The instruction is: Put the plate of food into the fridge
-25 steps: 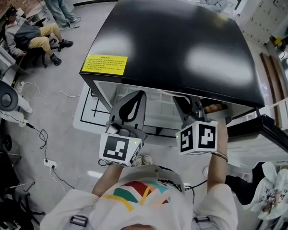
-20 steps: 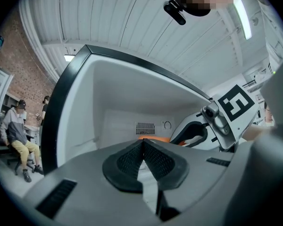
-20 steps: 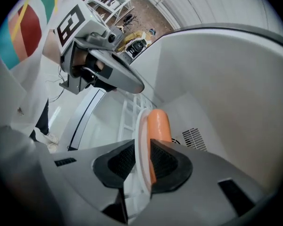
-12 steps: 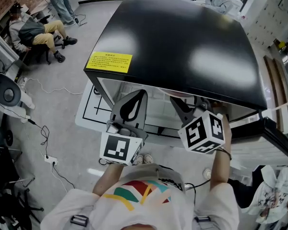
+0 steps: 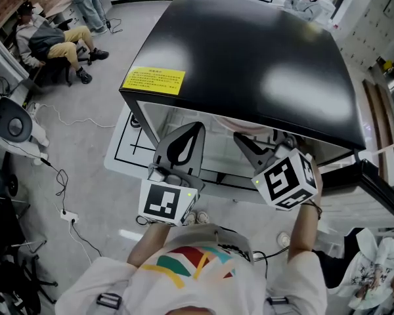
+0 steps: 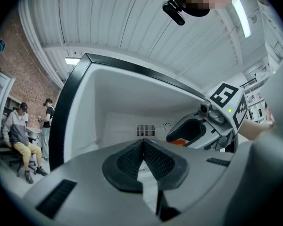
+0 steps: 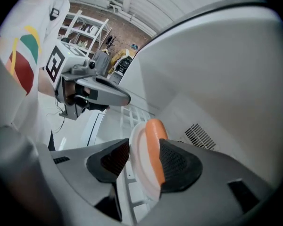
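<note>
Right gripper view: the opening right claw (image 7: 146, 163), with the plate (image 7: 137, 145) between its jaws, covers the plate's lower rim. The type of the orange food (image 7: 154, 140) cannot be determined. Head view: the fridge (image 5: 249, 64) top hides the plate. The yellow label (image 5: 153, 81) print is too small to read.

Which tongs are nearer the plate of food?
Right. The plate sits between the opening jaws of the right tongs, inside the fridge; the left tongs, shut and empty, are alongside, clear of it.

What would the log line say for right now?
right gripper: jaws opening, plate between | left gripper: shut, empty | plate: inside fridge
</note>
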A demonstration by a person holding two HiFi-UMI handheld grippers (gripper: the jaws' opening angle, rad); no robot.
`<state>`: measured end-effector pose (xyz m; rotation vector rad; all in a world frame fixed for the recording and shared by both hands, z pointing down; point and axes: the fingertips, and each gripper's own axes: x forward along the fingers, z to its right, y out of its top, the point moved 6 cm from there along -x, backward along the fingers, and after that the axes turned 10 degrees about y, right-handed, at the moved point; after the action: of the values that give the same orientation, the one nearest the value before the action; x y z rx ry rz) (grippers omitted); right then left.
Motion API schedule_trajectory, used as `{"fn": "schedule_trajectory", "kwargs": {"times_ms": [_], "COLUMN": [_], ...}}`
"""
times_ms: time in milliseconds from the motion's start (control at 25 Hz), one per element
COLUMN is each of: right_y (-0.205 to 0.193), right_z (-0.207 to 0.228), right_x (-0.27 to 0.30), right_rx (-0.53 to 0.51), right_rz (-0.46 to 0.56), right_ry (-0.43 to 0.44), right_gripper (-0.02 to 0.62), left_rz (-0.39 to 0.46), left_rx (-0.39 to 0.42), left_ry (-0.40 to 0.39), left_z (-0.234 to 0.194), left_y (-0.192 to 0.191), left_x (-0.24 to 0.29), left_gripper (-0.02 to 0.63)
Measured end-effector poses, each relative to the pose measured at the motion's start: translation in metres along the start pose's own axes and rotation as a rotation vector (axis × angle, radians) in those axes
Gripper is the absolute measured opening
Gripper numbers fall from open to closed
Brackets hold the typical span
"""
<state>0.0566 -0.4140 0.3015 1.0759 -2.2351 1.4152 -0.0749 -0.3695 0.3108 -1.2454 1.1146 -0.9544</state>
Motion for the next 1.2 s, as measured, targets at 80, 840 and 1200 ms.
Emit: {"fn": "schedule_trajectory", "kwargs": {"times_ms": [80,840,1200], "right_y": [0.005,0.014,-0.006], "right_z": [0.002,-0.031,-0.070], "right_x": [-0.008,-0.085,-0.086], "right_rx": [0.022,0.400,0.544], "right_rz": [0.077,0.518,0.511], "right_ry": [-0.018,-0.641,-0.673], "right_gripper": [0.178,-0.002,-0.002], "left_rz": [-0.001,0.049,0.055], "left_rx": [0.003,0.019,-0.003], "left_ry": [-0.002,-0.072,-0.114], "left_z": [0.000,0.023,0.036], "left_y": [0.000,0.023,0.022], "left_x": [-0.001,-0.009,-0.028], "left_gripper": [0.005,0.006,0.005]}}
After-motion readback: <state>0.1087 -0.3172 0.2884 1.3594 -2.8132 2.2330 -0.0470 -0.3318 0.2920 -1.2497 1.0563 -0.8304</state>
